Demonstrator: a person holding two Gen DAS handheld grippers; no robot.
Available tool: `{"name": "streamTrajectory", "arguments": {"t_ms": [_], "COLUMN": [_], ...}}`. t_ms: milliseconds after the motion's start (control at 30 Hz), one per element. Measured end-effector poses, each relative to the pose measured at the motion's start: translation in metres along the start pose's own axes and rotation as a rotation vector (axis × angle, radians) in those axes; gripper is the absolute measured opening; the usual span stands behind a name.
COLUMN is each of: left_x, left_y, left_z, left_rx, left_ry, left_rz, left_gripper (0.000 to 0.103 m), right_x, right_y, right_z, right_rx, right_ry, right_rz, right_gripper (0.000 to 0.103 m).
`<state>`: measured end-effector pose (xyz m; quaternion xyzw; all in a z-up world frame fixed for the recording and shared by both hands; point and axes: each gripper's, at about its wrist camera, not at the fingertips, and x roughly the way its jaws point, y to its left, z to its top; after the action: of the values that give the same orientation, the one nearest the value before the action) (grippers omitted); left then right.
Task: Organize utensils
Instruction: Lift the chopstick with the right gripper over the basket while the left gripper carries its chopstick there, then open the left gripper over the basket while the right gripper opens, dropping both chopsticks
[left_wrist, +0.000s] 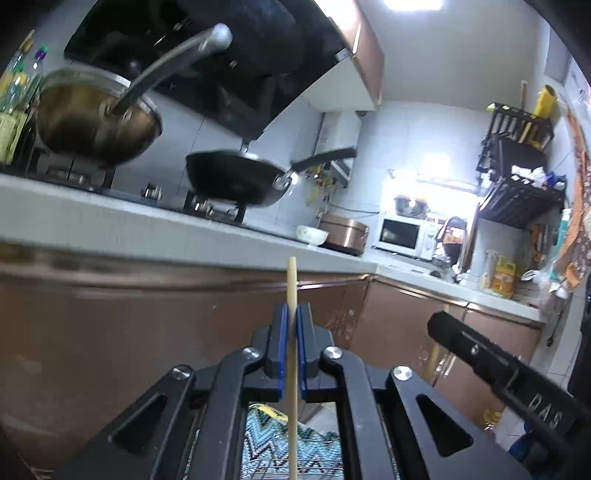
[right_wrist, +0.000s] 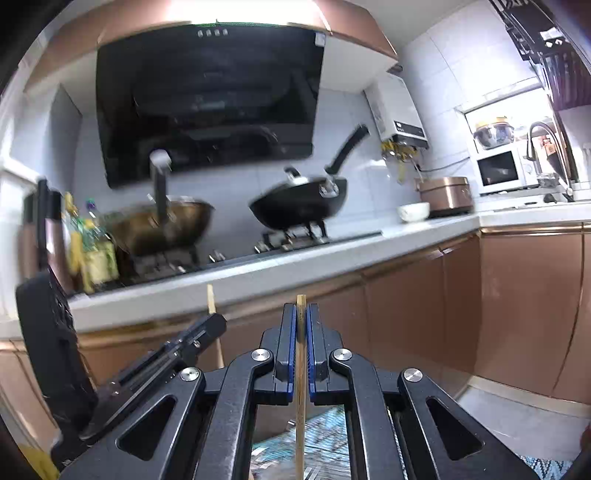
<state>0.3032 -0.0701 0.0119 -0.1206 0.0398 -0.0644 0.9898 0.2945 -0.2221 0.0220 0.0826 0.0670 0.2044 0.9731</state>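
My left gripper (left_wrist: 291, 321) is shut on a pale wooden chopstick (left_wrist: 291, 284), which stands upright between the blue pads with its tip poking above them. My right gripper (right_wrist: 301, 317) is shut the same way on a second upright wooden chopstick (right_wrist: 301, 306). Both point level at the brown cabinet fronts below the worktop. In the left wrist view the right gripper (left_wrist: 439, 326) shows at the lower right. In the right wrist view the left gripper (right_wrist: 216, 323) shows at the lower left, its chopstick (right_wrist: 211, 299) rising above it.
On the hob stand a brass-coloured pot (right_wrist: 162, 225) and a black wok (right_wrist: 299, 206). A white bowl (right_wrist: 413, 212), a copper cooker (right_wrist: 445, 195) and a microwave (right_wrist: 498, 170) line the grey worktop (right_wrist: 332, 254). A patterned cloth (left_wrist: 269, 435) under a wire rack lies below my grippers.
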Motion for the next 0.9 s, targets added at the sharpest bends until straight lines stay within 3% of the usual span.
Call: {"name": "streamTrajectory", "arguments": {"t_ms": [300, 667, 900], "left_x": [0.020, 0.017, 0.013], "left_y": [0.003, 0.006, 0.010], "left_z": [-0.048, -0.063, -0.069], "left_rx": [0.022, 0.038, 0.027], "left_ry": [0.037, 0.068, 0.095], "left_rz": [0.047, 0.055, 0.058], "left_gripper": [0.005, 0.005, 0.008], "right_x": [0.019, 0.018, 0.019], "right_y": [-0.011, -0.009, -0.006], "right_z": [-0.044, -0.036, -0.059], "right_rx": [-0.021, -0.018, -0.046], "right_ry": [0.041, 0.023, 0.075], "right_rz": [-0.057, -0.044, -0.061], "right_gripper": [0.005, 0.005, 0.005]}}
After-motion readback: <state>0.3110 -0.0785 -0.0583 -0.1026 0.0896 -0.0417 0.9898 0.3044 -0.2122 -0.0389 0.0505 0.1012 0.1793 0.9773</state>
